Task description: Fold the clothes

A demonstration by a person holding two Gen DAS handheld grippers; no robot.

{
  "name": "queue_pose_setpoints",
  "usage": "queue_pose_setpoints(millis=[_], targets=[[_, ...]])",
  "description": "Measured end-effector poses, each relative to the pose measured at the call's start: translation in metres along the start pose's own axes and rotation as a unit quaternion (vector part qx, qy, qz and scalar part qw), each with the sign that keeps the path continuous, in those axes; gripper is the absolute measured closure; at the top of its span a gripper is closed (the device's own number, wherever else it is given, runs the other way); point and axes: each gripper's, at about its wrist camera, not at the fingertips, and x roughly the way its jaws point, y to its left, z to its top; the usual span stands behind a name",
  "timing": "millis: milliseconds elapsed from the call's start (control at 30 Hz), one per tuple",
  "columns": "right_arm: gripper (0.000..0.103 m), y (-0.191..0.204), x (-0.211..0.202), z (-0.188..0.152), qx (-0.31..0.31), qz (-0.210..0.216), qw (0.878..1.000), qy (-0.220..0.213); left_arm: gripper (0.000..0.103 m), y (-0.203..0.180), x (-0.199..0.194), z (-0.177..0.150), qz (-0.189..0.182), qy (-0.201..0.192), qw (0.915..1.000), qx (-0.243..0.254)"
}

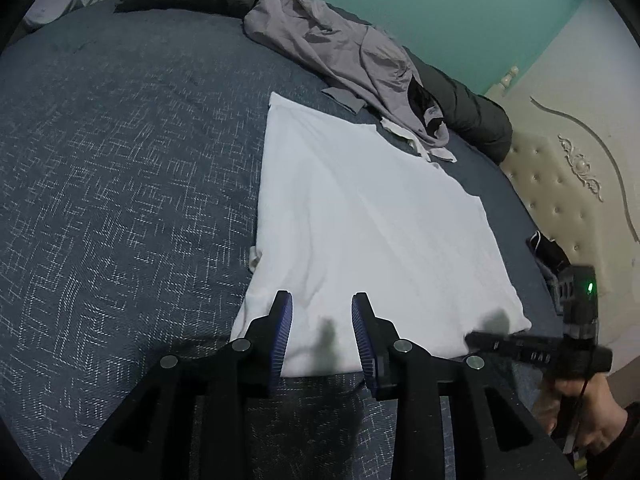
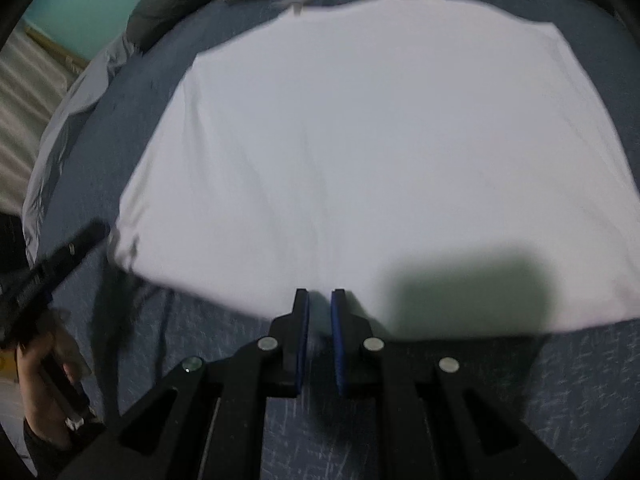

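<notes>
A white garment (image 1: 360,220) lies flat on the blue patterned bedspread (image 1: 120,160). My left gripper (image 1: 322,308) hovers over the garment's near edge, open, with the cloth showing between its blue pads and not pinched. The right gripper (image 1: 474,338), held by a hand (image 1: 580,412), points at the garment's near right corner. In the right wrist view the white garment (image 2: 360,140) fills the frame. My right gripper (image 2: 320,300) sits at its near hem with only a thin slit between the pads and nothing gripped. The left gripper (image 2: 100,230) appears blurred at the garment's left corner.
A crumpled lilac-grey garment (image 1: 340,40) lies behind the white one, against a dark rolled duvet (image 1: 472,112). A cream padded headboard (image 1: 560,184) bounds the right side, with a small black object (image 1: 548,248) beside it. A teal wall stands behind.
</notes>
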Motion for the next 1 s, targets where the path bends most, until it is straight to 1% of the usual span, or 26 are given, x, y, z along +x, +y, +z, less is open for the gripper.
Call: queue_pose_setpoints(millis=[100,200,300,400,500,600,733,833,1000], targets=[[0.093,0.001,0.001,0.014,0.008,0.000,1.000,-0.011,0.068,0.002,-0.003,0.000,-0.003,-0.004,1.0000,-0.007],[0.093,0.003,0.012,0.020,0.006,-0.009,1.000,0.000,0.067,0.003,-0.002,0.000,-0.007,-0.003,0.9999,-0.012],[0.093,0.006,0.021,0.006,-0.001,-0.013,1.000,0.015,0.067,0.005,0.000,0.000,-0.008,0.000,0.9999,-0.013],[0.093,0.009,0.019,-0.014,-0.015,-0.013,1.000,0.021,0.067,0.006,0.001,0.000,-0.006,0.002,0.9999,-0.015],[0.093,0.007,0.012,-0.026,-0.016,-0.004,0.999,0.031,0.065,0.009,0.000,-0.001,-0.008,0.001,0.9997,-0.024],[0.093,-0.003,-0.008,-0.029,-0.004,0.001,1.000,0.007,0.061,0.012,-0.002,-0.001,-0.009,0.000,0.9994,-0.032],[0.093,-0.030,-0.034,-0.025,0.037,0.008,0.999,-0.035,0.056,0.018,-0.006,-0.003,-0.006,0.001,0.9990,-0.044],[0.093,-0.054,-0.047,-0.025,0.058,-0.003,0.996,-0.061,0.053,0.025,-0.008,-0.005,-0.005,0.005,0.9983,-0.058],[0.093,-0.101,-0.065,-0.037,0.111,0.003,0.990,-0.083,0.049,0.034,-0.001,-0.012,0.004,0.021,0.9972,-0.071]])
